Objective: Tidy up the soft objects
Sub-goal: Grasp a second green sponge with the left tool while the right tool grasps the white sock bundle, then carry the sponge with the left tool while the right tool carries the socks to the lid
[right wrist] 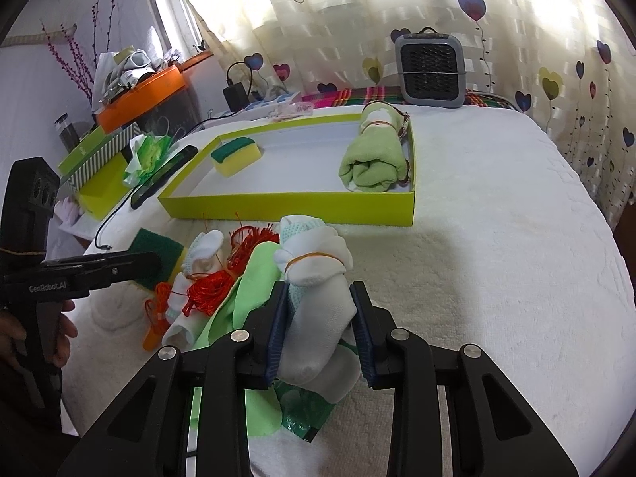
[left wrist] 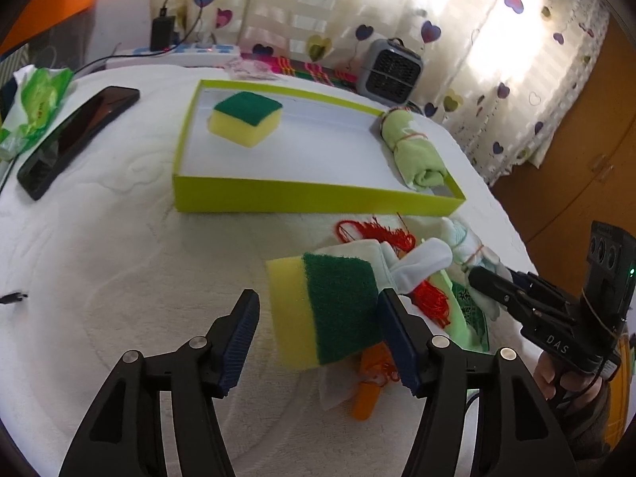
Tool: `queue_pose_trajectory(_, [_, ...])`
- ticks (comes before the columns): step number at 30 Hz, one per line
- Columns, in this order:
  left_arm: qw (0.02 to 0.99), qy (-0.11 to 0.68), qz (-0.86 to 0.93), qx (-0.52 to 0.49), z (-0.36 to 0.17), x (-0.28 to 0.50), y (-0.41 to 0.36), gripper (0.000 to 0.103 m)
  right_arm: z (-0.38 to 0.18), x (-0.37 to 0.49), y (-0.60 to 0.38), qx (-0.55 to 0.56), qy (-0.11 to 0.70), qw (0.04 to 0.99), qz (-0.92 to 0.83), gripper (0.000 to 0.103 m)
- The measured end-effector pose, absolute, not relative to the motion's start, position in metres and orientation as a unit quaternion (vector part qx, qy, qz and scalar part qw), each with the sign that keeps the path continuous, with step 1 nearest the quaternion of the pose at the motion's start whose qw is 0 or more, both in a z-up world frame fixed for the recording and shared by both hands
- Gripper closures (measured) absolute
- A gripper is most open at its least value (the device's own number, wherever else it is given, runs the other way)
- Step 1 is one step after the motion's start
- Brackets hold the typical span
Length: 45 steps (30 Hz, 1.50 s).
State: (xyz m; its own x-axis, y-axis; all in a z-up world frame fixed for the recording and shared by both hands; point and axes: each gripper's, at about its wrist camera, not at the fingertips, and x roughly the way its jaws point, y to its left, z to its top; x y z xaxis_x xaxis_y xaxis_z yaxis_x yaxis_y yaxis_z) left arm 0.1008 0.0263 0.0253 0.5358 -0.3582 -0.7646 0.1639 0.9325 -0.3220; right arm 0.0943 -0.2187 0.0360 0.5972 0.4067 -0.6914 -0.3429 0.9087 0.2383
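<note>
Two grippers are working a pile of soft things on a white bedspread (left wrist: pixel 119 238). Left wrist view, going left to right: phone (left wrist: pixel 75 135) lying at the left edge, then the yellow-green tray (left wrist: pixel 278 196) at upper middle, already holding a sponge (left wrist: pixel 244 117) in its far left corner and a rolled green towel (left wrist: pixel 413 147) at its right end. Below the tray, the second sponge (left wrist: pixel 324 310) is sitting between the fingers of the left gripper (left wrist: pixel 318 342), jaws standing wide, right pad just touching the scouring face, left pad clear of it; not gripping yet. To its right, red cord (left wrist: pixel 381 234) and loose socks are tangling in the pile.

Right wrist view: the right gripper (right wrist: pixel 320 330) is closing on a white sock bundle (right wrist: pixel 318 286) tied with a rubber band, pads pressing both sides, lower middle of frame.

Judgement: the sponge is light and squashy; taking it across the yellow foam and green pad sides should be holding fine. The sock bundle is limp and light, and the cord may be dragging along.

Room: the tray's middle is open between sponge and towel; its low front wall is the edge to be clearing. Bedspread at right of frame is open.
</note>
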Motion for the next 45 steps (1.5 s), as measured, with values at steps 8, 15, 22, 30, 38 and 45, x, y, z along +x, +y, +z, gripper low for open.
queue_pose_trajectory(8, [0.869,0.458,-0.141,-0.120,0.024,0.102,0.033,0.040,0.036,0.094,-0.220,0.045,0.397,0.893,0.206,0.070])
queue_pose_trajectory(15, [0.871,0.457,-0.127,-0.128,0.023,0.100,0.045,0.040,0.035,0.094,-0.220,0.045,0.397,0.893,0.207,0.070])
queue_pose_trajectory(22, [0.874,0.453,-0.123,-0.124,0.026,0.101,0.048,0.050,0.035,0.094,-0.220,0.045,0.397,0.893,0.206,0.070])
queue_pose_trajectory(30, [0.872,0.456,-0.120,-0.133,0.035,0.101,0.042,0.041,0.035,0.093,-0.221,0.050,0.396,0.893,0.208,0.070])
queue_pose_trajectory(38, [0.868,0.478,-0.103,-0.089,0.030,0.106,0.025,0.040,0.033,0.094,-0.222,0.058,0.396,0.892,0.211,0.070])
queue_pose_trajectory(45, [0.868,0.480,-0.093,-0.086,0.024,0.108,0.026,0.042,0.032,0.095,-0.224,0.063,0.396,0.891,0.214,0.070])
